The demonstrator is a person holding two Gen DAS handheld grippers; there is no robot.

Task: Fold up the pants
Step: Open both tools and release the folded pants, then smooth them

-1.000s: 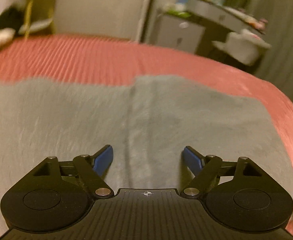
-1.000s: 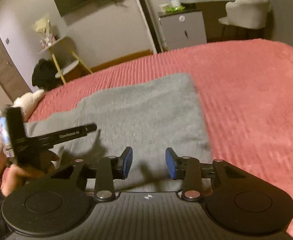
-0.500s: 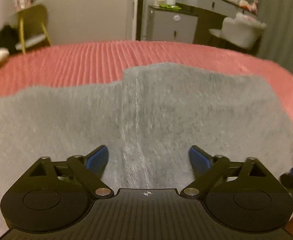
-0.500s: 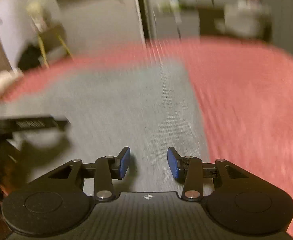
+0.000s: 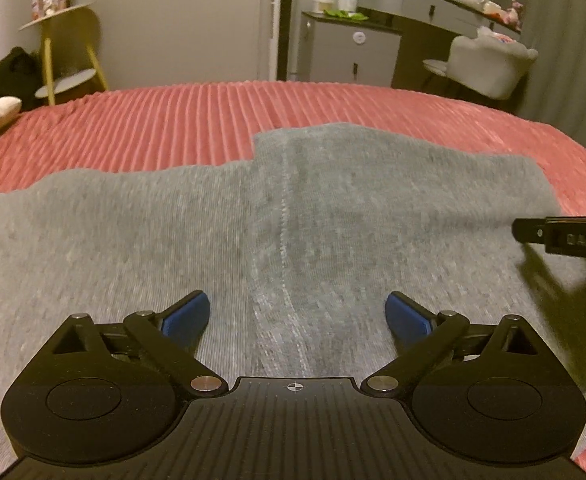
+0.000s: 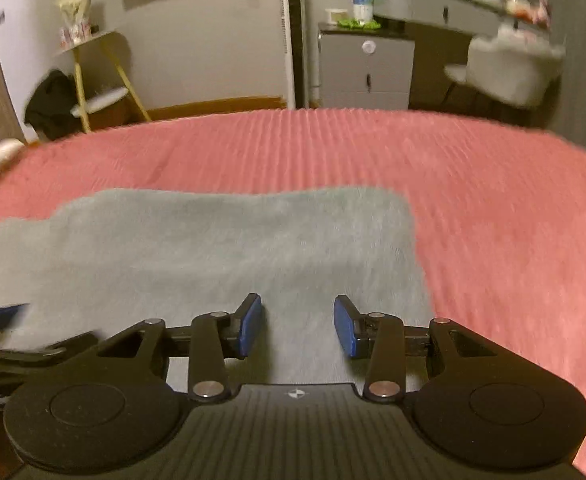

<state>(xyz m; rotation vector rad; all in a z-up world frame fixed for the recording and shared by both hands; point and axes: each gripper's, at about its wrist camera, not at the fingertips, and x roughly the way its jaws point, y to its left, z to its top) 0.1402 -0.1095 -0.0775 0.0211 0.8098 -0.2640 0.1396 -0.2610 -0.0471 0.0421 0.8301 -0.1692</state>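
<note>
Both hand-held grippers, left [image 5: 298,316] & right [image 6: 297,328], hovering spread, empty, over gray pants [image 5: 293,220] on bed [image 5: 173,128]; next, prob. pinching near edge.

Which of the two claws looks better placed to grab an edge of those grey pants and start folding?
Probably the right. The right claw hangs open near the side edge of the flat grey knit pants, by the pink ribbed bedspread. The left claw, open wider, sits mid-fabric over the centre seam.
</note>
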